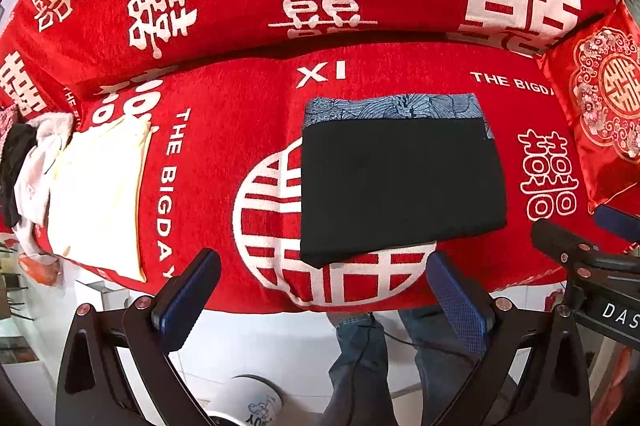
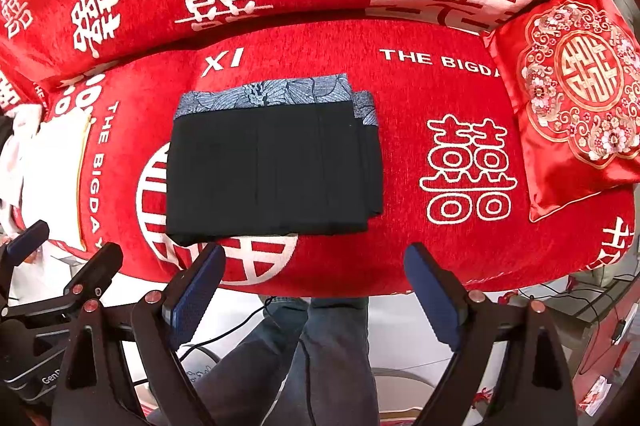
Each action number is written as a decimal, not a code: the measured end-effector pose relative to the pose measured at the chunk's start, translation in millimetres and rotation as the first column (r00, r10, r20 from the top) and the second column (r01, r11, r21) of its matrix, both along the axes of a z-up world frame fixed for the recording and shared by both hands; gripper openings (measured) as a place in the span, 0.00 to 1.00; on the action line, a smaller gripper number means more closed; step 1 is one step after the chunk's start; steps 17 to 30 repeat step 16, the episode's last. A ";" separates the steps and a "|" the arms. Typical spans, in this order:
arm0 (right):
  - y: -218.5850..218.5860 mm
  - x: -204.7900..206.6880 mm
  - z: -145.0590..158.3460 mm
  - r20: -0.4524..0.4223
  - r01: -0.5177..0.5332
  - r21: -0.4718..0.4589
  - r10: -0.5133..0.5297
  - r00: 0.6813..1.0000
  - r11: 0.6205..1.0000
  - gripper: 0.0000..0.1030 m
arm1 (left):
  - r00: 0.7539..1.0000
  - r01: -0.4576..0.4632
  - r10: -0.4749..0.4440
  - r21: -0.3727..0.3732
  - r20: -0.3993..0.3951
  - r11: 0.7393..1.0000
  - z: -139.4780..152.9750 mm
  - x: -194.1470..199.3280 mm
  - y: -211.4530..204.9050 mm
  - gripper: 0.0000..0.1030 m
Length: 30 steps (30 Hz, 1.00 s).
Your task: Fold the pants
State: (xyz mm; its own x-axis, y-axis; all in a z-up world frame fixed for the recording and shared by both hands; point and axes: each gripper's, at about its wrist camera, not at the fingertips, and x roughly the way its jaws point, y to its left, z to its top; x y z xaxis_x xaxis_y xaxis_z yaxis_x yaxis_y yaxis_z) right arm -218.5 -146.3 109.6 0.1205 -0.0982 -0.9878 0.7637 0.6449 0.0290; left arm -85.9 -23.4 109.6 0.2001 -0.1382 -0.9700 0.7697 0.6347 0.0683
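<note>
The black pants (image 2: pixel 272 170) are lying folded on the red sofa seat (image 2: pixel 400 246), left of the embroidered cushion (image 2: pixel 576 98). Both tongs, left (image 1: pixel 324 290) and right (image 2: pixel 312 286), are hovering released, empty; any remaining tidying should be squaring edges gently.

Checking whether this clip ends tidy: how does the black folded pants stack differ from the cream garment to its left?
The black pants form a neat dark rectangle with a blue patterned band along the far edge; the cream garment is pale and plain. The pants lie mid-seat; the cream one lies beside a loose clothes pile. Both rest flat on the red sofa cover.
</note>
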 end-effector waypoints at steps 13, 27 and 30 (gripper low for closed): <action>4.5 -3.8 -4.4 -0.003 0.008 -0.002 -0.008 1.000 1.000 0.90 | 1.000 -0.010 0.010 -0.021 -0.005 1.000 -0.7 2.2 3.0 1.00; 4.4 -4.1 -5.0 -0.004 0.007 -0.003 -0.007 1.000 1.000 0.90 | 1.000 -0.001 0.001 -0.027 -0.006 1.000 0.8 1.5 2.4 1.00; 4.4 -4.1 -5.0 -0.004 0.007 -0.003 -0.007 1.000 1.000 0.90 | 1.000 -0.001 0.001 -0.027 -0.006 1.000 0.8 1.5 2.4 1.00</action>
